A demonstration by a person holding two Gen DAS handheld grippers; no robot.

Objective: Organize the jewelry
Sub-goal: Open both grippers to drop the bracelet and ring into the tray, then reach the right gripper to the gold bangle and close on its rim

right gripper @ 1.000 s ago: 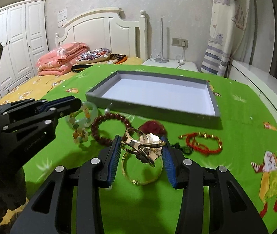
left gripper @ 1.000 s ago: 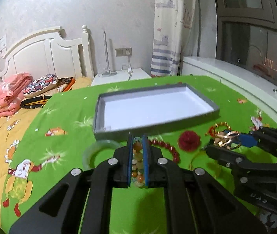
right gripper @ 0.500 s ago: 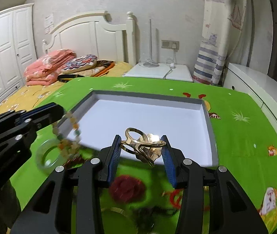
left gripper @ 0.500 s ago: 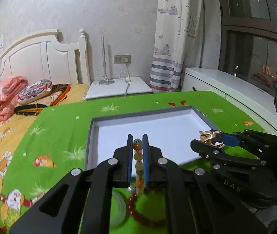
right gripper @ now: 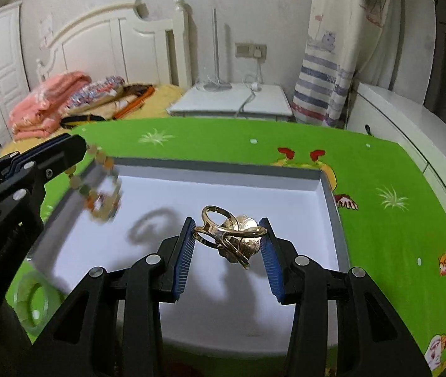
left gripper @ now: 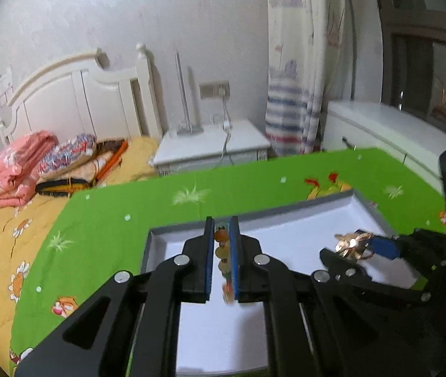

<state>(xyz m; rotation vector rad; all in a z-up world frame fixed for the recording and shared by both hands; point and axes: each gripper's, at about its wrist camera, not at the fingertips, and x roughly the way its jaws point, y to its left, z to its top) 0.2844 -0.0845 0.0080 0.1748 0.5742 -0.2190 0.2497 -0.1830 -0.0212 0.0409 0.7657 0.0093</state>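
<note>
A shallow grey box with a white floor [right gripper: 191, 245] lies on the green cloth; its rim also shows in the left wrist view [left gripper: 285, 213]. My left gripper [left gripper: 221, 251] is shut on a bracelet of orange and pale green beads [left gripper: 222, 257], which hangs above the box's left side [right gripper: 100, 194]. My right gripper [right gripper: 229, 245] is shut on a gold flower-shaped ornament with rings [right gripper: 232, 235], held above the box's middle. That ornament shows at the right in the left wrist view [left gripper: 351, 243].
A pale green bangle [right gripper: 31, 301] lies on the green cloth left of the box. A bed with folded bedding [right gripper: 59, 100] and a white nightstand [right gripper: 232, 100] stand behind. A white cabinet [right gripper: 395, 116] runs along the right.
Both grippers have lifted and moved forward with their jewelry, from over the loose pieces on the cloth to above the box's floor. The bead bracelet swings.
</note>
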